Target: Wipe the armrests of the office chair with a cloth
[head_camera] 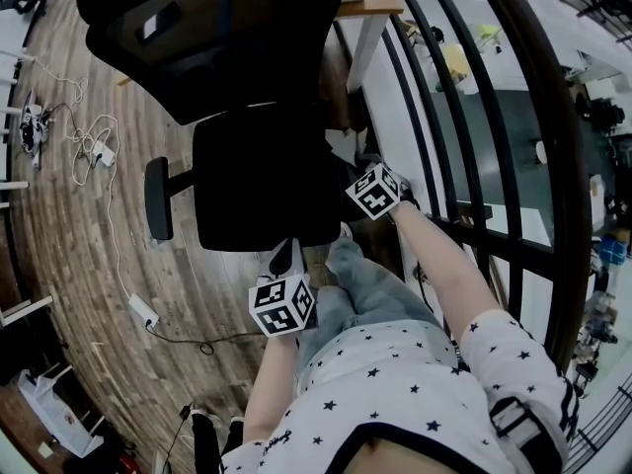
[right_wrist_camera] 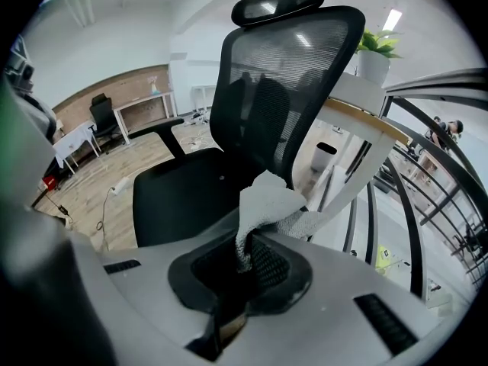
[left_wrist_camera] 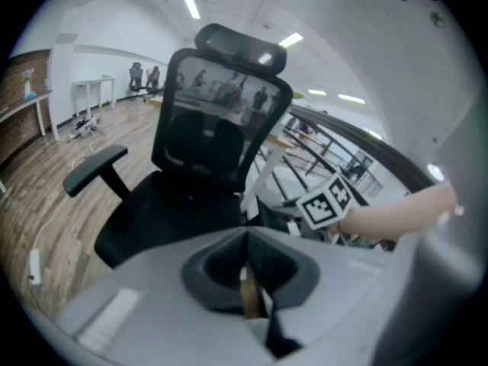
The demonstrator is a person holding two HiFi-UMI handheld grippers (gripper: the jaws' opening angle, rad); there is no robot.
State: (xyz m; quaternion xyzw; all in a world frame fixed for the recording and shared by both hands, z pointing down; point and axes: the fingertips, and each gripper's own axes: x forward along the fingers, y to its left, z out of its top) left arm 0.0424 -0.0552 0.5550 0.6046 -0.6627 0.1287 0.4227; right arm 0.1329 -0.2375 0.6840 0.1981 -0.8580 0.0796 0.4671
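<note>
A black office chair (head_camera: pixel 262 191) with a mesh back stands in front of me, its left armrest (head_camera: pixel 158 197) out to the side. My left gripper (head_camera: pixel 286 257) hovers at the seat's near edge; in its own view the left gripper (left_wrist_camera: pixel 248 248) is shut on nothing and faces the seat (left_wrist_camera: pixel 171 208) and the left armrest (left_wrist_camera: pixel 95 168). My right gripper (head_camera: pixel 365 174) is at the chair's right side. The right gripper (right_wrist_camera: pixel 248 250) is shut on a white-grey cloth (right_wrist_camera: pixel 267 203) that bunches up above the jaws. The cloth and gripper hide the right armrest.
A wooden desk with a white leg (head_camera: pixel 367 28) stands behind the chair, a potted plant (right_wrist_camera: pixel 374 56) on it. A black railing (head_camera: pixel 444 117) curves along the right. Cables and a power strip (head_camera: pixel 99 151) lie on the wooden floor to the left.
</note>
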